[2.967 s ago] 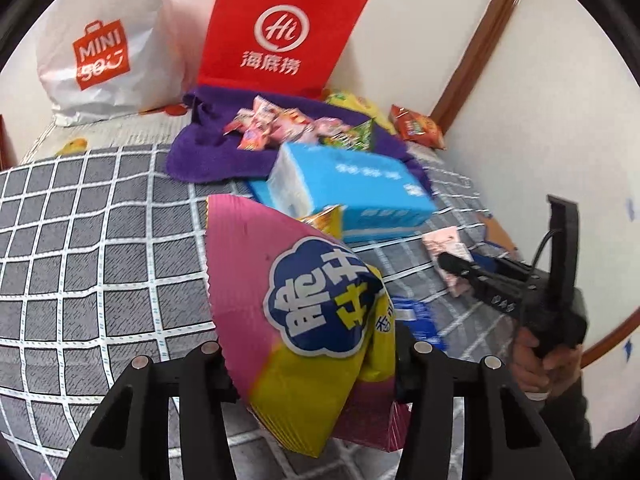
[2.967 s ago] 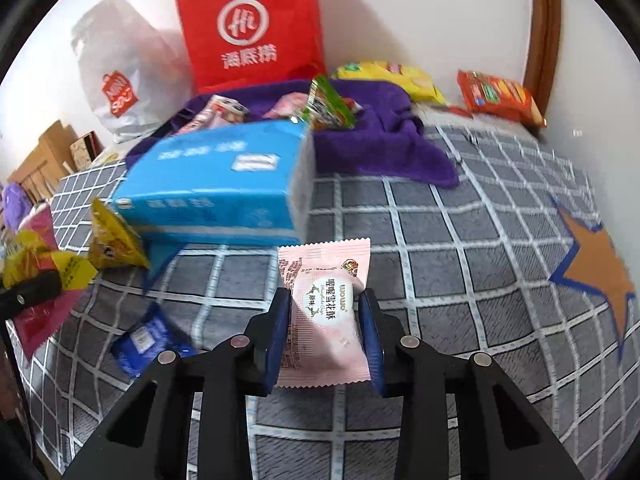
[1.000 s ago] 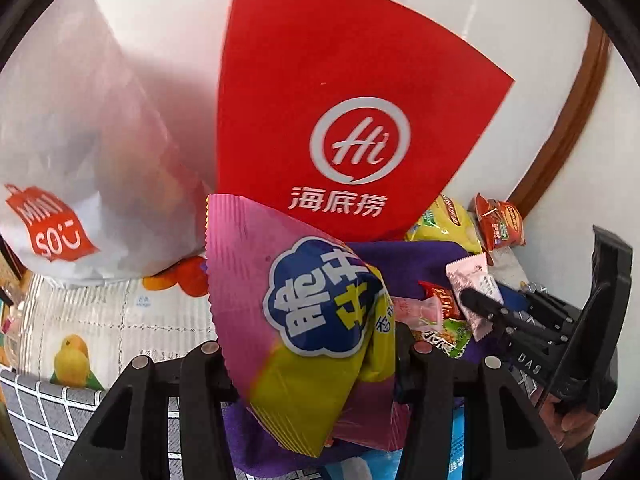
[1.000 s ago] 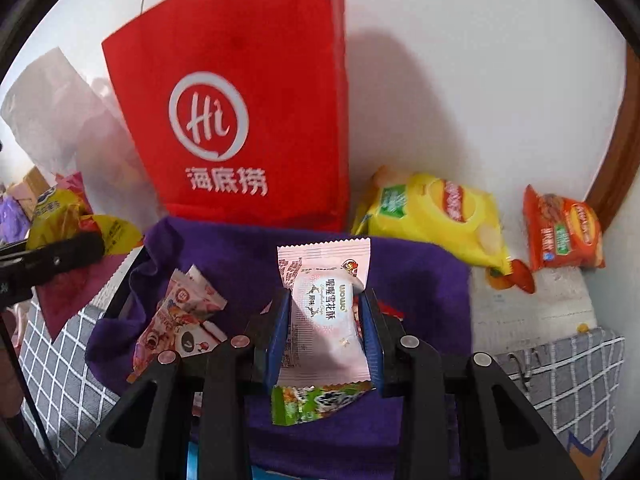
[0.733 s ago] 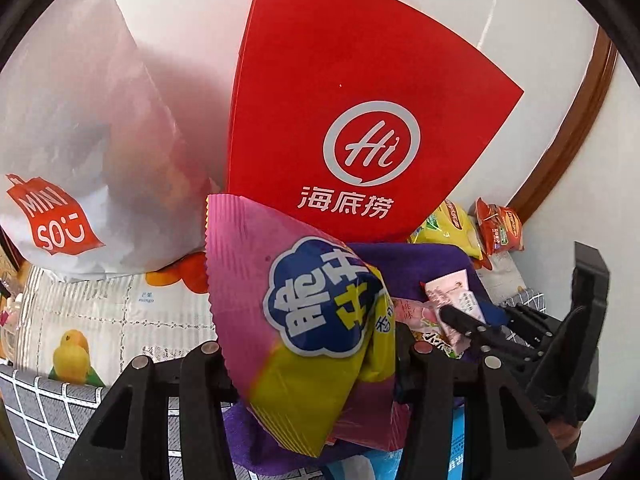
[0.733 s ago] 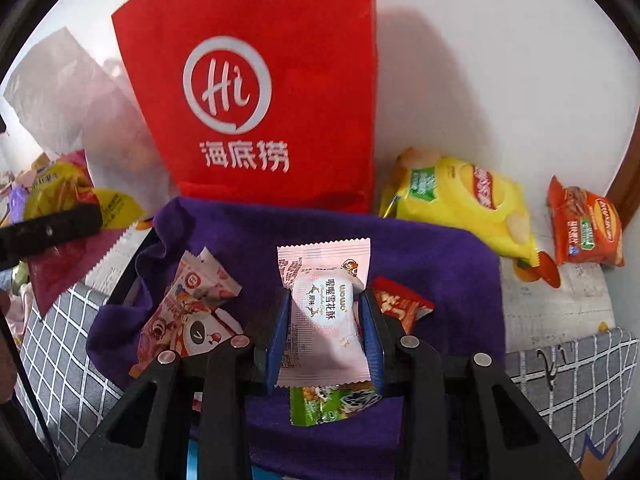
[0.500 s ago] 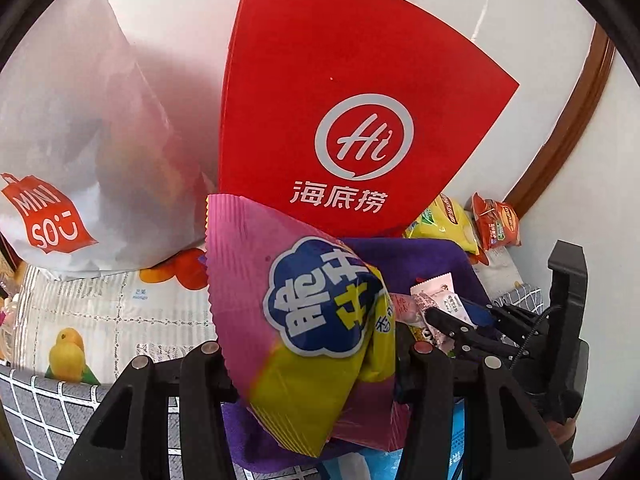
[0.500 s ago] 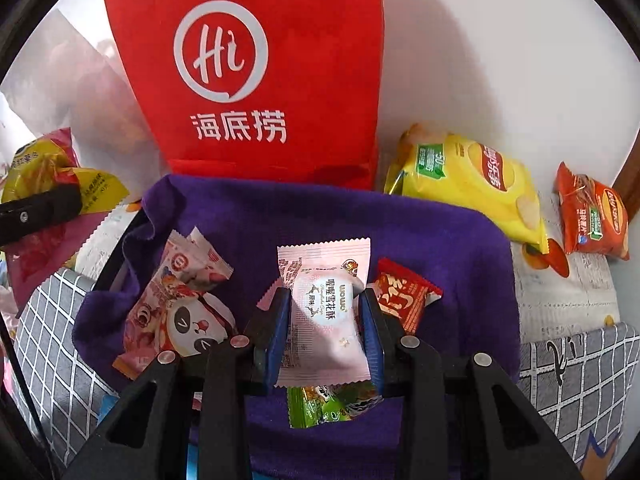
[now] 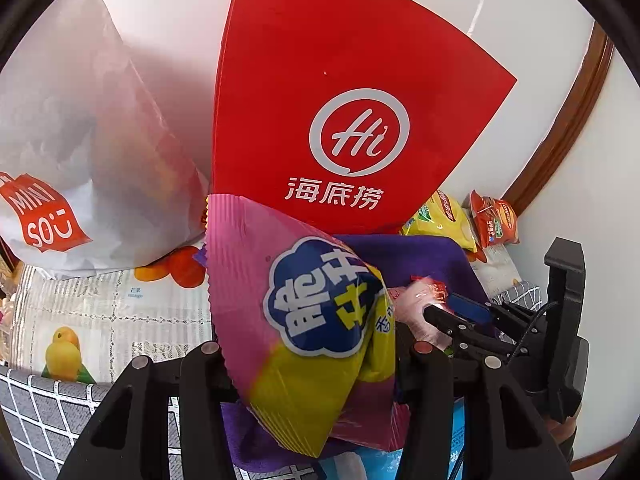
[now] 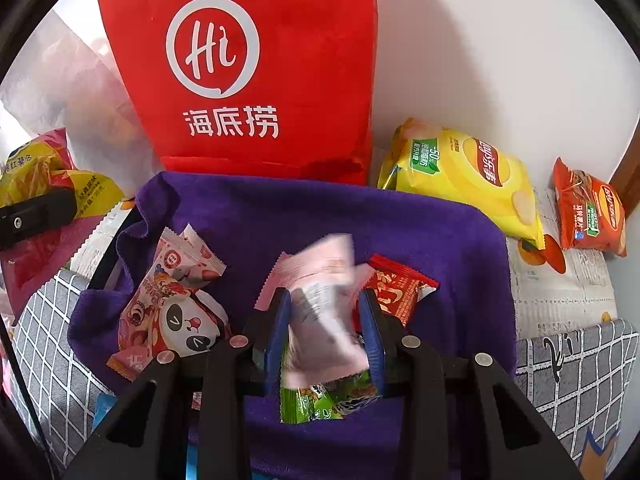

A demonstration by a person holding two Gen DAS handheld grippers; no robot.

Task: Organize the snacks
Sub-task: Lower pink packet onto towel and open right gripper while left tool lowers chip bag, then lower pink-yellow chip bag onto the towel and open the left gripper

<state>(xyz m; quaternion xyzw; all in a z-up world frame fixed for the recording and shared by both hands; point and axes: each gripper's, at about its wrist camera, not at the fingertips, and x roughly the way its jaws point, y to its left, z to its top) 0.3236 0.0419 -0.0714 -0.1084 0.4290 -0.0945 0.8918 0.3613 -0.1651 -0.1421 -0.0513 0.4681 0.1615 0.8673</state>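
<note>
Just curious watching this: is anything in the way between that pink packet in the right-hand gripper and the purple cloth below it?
Nothing visible blocks it. The pink packet sits blurred between the right gripper's parted jaws, directly over the purple cloth, among wrapped snacks lying there.

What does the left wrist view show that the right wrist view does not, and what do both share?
Left wrist only: the Miniso logo and the fruit-print cloth.
Right wrist only: the panda packet, the green packet, and the blurred pink packet loose between the opened right gripper jaws.
Both: the red bag, purple towel, yellow chips, orange chips, and the pink-yellow bag clamped in the left gripper.
</note>
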